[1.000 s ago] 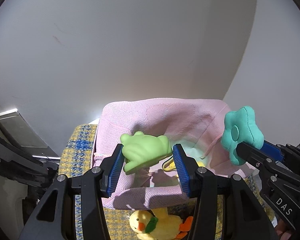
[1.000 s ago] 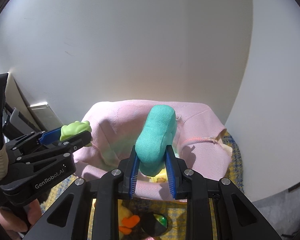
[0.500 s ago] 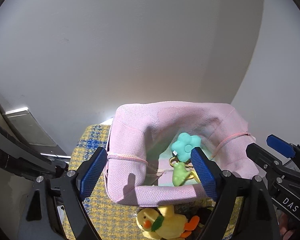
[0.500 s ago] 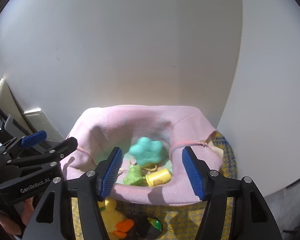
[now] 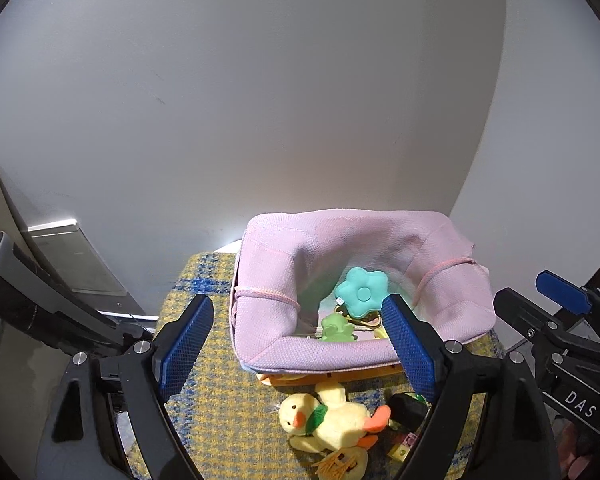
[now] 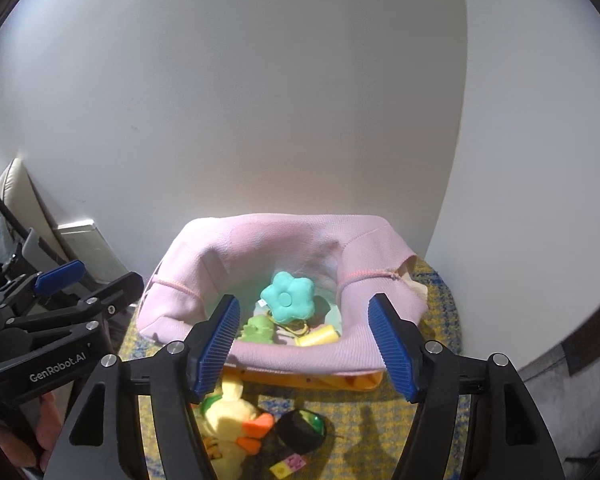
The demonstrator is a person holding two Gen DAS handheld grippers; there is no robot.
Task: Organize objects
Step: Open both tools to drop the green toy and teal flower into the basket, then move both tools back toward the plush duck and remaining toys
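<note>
A pink fabric basket [image 5: 260, 344] [image 6: 180, 276] stands on a yellow-blue checked cloth against the wall. Inside lie a teal flower plush [image 5: 362, 291] [image 6: 288, 296], a green frog toy [image 5: 337, 329] [image 6: 258, 330] and a yellow cylinder [image 6: 318, 336]. My left gripper [image 5: 298, 344] is open and empty, held above the basket's near rim; it also shows in the right wrist view [image 6: 80, 292]. My right gripper [image 6: 304, 344] is open and empty above the near rim, and shows at the right of the left wrist view [image 5: 540, 300].
In front of the basket lie a yellow duck plush [image 5: 328, 420] [image 6: 232, 420], a black round object with a green face [image 6: 302, 428], a small pink-yellow block [image 6: 292, 465] and a yellow flat item [image 6: 332, 380] under the basket. White walls meet behind. A grey baseboard unit [image 5: 76, 264] stands left.
Both grippers opened and let go: the frog and the flower plush dropped into the basket. Both grippers have since drawn back and up from it.
</note>
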